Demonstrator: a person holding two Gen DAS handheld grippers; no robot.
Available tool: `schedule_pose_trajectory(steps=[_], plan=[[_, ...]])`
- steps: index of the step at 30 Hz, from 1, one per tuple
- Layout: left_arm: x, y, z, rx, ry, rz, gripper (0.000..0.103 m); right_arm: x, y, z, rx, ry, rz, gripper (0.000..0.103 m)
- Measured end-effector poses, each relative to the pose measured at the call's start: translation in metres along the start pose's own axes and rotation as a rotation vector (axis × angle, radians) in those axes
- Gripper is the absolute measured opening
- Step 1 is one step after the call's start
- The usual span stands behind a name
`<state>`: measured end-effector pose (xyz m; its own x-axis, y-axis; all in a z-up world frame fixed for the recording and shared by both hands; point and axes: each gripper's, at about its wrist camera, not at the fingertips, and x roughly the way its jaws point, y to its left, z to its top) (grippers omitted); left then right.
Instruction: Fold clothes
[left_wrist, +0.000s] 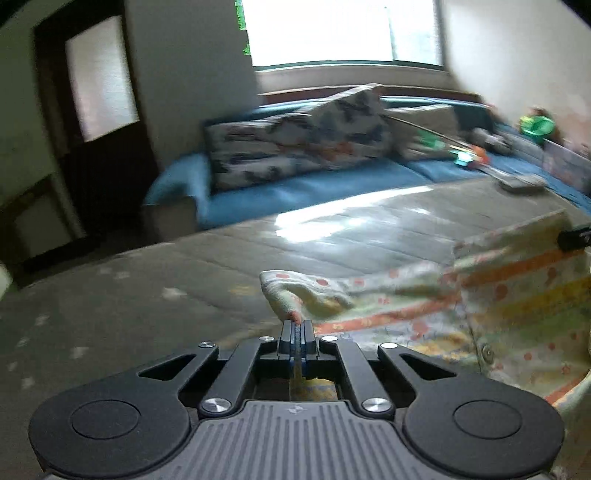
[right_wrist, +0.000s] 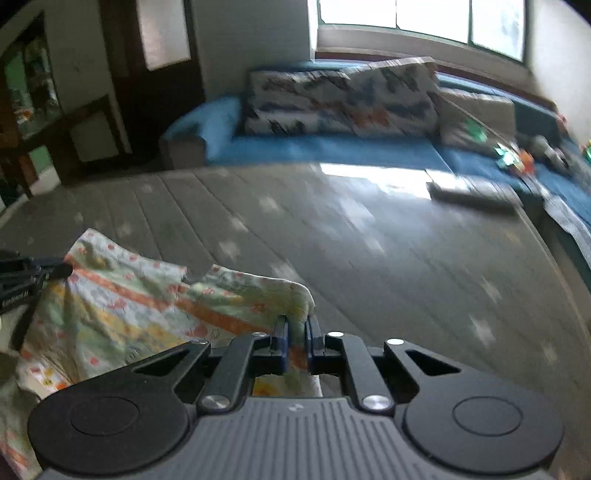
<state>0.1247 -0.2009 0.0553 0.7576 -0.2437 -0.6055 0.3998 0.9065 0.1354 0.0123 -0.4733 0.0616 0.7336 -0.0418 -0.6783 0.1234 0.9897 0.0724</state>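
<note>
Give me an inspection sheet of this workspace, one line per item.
Surface: grey quilted mattress, sunlit patch at its far side.
Job's things: patterned garment with orange stripes, lifted and stretched between both grippers.
Clutter: flat dark object near the mattress's far edge; colourful toys on the sofa.
Grippers: left gripper shut on a garment edge; right gripper pinching a thicker bunch of fabric.
Cables: nothing seen.
Surroundings: blue sofa with patterned cushions, bright window, dark wooden door. Both views are motion-blurred.
</note>
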Motion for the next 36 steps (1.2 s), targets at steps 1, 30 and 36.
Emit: schedule_pose_trajectory(steps=[1, 30, 36], plan=[[0.0, 0.009, 0.002, -0.016, -0.006, 0.031, 0.003, 0.004, 0.006, 0.008, 0.002, -0.02, 0.018, 0.008], [-0.142, -0.144, -0.07, 0.425, -0.081, -0.446, 0.06, 0.01, 0.031, -0.05, -0.238, 0.067, -0.034, 0.021], [-0.119, -0.172, -0.082, 0.466, 0.001, -0.421, 0.048, -0.018, 0.034, -0.056, -0.286, 0.027, -0.093, 0.012]])
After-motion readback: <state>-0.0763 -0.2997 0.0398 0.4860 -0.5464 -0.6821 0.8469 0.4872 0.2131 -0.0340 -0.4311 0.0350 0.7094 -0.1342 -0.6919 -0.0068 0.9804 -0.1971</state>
